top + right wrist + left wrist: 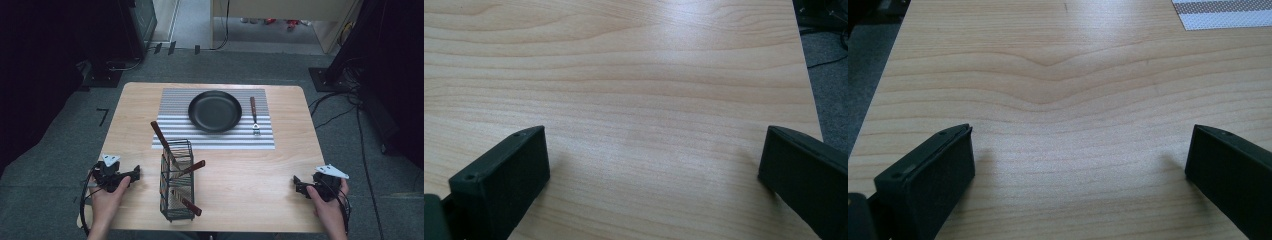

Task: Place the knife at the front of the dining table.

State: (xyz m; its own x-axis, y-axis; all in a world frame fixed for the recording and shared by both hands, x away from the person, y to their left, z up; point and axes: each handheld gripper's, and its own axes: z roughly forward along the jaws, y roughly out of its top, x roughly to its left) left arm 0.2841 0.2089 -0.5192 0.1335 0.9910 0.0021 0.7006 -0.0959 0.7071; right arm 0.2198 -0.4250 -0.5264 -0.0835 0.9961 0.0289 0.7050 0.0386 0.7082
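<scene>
Near the table's front edge, both the left gripper (134,174) and right gripper (296,184) rest with jaws spread, so the left should approach the wire caddy (177,180) between them squarely, gripping one wooden-handled utensil (192,168).

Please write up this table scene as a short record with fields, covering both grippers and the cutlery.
left gripper: open, empty, low over the light wooden table, near its left front edge
right gripper: open, empty, near the right front edge
black wire cutlery basket: upright, holds three wooden-handled utensils
round black frying pan: on the grey striped placemat
wooden-handled fork: flat on the placemat, right of the pan
</scene>
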